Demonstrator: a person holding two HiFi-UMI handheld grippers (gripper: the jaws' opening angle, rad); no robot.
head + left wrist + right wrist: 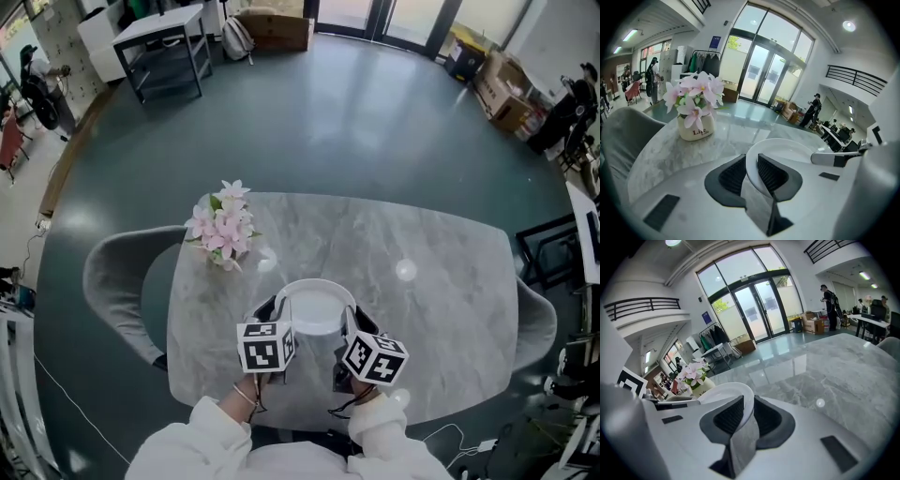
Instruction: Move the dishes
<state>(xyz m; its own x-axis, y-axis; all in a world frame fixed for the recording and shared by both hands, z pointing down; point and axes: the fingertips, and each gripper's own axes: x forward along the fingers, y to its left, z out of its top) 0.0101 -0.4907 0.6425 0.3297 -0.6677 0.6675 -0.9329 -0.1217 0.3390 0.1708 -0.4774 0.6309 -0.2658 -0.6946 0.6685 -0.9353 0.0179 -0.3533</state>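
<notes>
Plate point(314, 307): white, glossy, glazed ceramic look. Table point(441, 281): grey veined stone look, polished, lights seen mirrored. Left gripper point(752, 172), right gripper point(748, 414): white matt plastic shells; pads point(732, 177) black, ribbed, rubbery. Floor point(375, 122): dark, glossy. Chair point(112, 281): grey, matt, cloth-like. Flower pot point(696, 130): white, glazed.

Open office lobby, glass doors point(764, 75), mezzanine railing point(855, 78) (desks point(874, 320), cardboard boxes point(503, 89))

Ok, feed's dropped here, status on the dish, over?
Left tongs and right tongs shut on plate rim. Plate level, over marble table. Flower pot far-left, not touching.
</notes>
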